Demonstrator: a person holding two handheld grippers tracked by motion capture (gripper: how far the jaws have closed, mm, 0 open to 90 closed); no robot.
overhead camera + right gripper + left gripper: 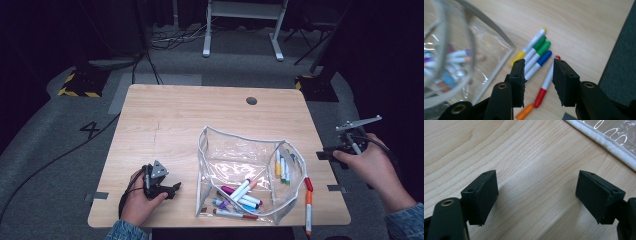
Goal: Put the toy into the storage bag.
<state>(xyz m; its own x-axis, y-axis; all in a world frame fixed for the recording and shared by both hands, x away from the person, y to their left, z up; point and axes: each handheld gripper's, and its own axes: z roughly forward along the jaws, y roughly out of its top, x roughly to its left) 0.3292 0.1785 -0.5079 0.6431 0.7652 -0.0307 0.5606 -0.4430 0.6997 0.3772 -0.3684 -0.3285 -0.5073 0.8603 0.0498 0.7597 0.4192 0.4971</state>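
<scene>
- right tool [539, 82] hangs off the counter's [165, 120] right edge, jaws partly open, holding nothing.
- the red marker [545, 85] lies on the counter ahead of and below it, just outside the clear pouch [240, 165], its long axis running away between the jaws.
- left tool [536, 197] is wide open, empty, far from the marker.

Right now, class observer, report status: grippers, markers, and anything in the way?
Left gripper open, resting on table. Right gripper open, empty, above red marker. Clear pouch open, markers inside. Nothing blocking.
</scene>
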